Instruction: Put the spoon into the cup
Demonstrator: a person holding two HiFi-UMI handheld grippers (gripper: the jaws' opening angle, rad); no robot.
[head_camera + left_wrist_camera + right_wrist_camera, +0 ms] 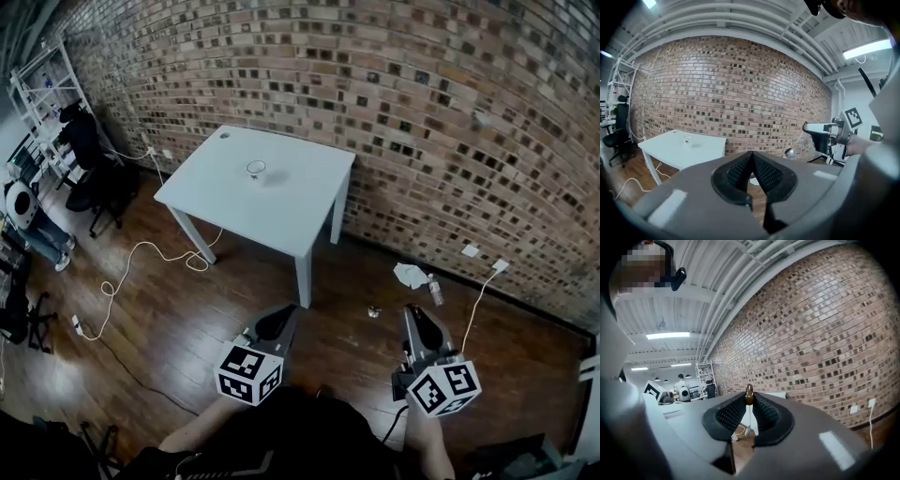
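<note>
Shiny metal with a brown tip, the spoon [749, 392] is thin and looks light and stiff, so I think it will not bend, but it may slip or swing if it is pinched at only one small spot. The right gripper [413, 314] has it now. Its jaws are closed most of the way on the brown end, and the thin part runs down between the pads. The best place to hold it is the handle, as here, so the round end stays free to go in first. The left gripper [752, 155] has its jaws pressed together with nothing in them. The cup [255, 169] looks like clear glass, so I think it is light, easy to knock over and could break. It stands about in the middle of the white table [309, 202], a little toward the edge by the brick wall [450, 103]. The person stands well back from the table, so the spoon is far from the cup. I count one spoon, one cup, one table and two grippers.
</note>
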